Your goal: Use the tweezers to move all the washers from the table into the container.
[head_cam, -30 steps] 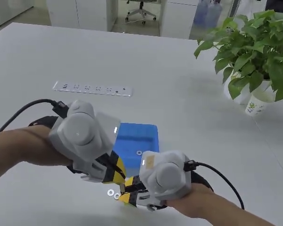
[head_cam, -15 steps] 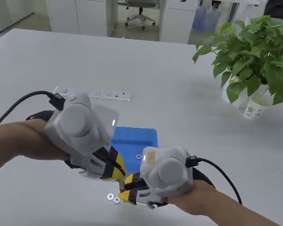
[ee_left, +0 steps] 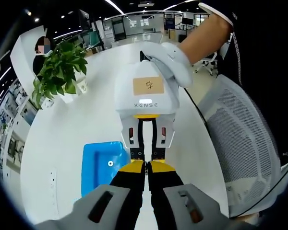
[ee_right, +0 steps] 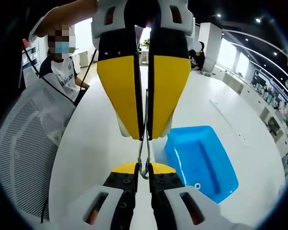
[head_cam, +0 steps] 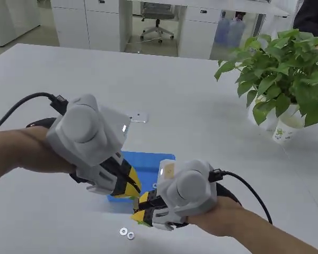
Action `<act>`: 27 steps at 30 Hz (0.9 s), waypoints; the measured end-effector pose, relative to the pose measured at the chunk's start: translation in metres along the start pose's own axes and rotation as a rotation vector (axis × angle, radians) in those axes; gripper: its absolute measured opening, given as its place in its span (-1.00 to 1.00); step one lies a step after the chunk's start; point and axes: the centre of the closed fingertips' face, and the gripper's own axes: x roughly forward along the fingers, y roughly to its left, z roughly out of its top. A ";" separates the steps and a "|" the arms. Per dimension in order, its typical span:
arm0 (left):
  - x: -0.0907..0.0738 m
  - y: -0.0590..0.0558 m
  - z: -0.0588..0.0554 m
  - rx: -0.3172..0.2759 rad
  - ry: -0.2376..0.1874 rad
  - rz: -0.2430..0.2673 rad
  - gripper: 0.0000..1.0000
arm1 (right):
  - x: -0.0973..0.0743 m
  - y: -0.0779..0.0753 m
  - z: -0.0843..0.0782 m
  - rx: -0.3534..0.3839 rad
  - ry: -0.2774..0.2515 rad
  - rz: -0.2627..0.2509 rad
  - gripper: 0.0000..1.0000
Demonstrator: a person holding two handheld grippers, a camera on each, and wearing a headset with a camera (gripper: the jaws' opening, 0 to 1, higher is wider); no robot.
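Observation:
Thin metal tweezers [ee_right: 143,155] run between the two grippers, which face each other tip to tip. My left gripper [head_cam: 132,188] [ee_left: 146,167] is shut on one end; it hangs over the near left corner of the blue container [head_cam: 151,161] [ee_left: 98,165] [ee_right: 201,163]. My right gripper [head_cam: 140,210] [ee_right: 143,173] is shut on the other end, just in front of the container. One washer [ee_left: 110,163] [ee_right: 197,186] lies inside the container. Two washers [head_cam: 126,233] lie side by side on the white table, below and left of the right gripper's tips.
A potted plant [head_cam: 283,79] stands at the right of the table [head_cam: 201,121]. A white power strip [head_cam: 139,117] peeks out behind the left gripper. Cables trail from both grippers. A mesh office chair [ee_left: 245,139] is close to the table's near edge.
Both grippers have risen slightly together, and their gap to the two table washers has grown. The left gripper now covers most of the power strip and the container's near corner.

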 end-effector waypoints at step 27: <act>-0.010 0.059 0.006 0.025 0.001 0.043 -0.88 | -0.007 -0.063 0.012 -0.018 -0.015 -0.049 -0.79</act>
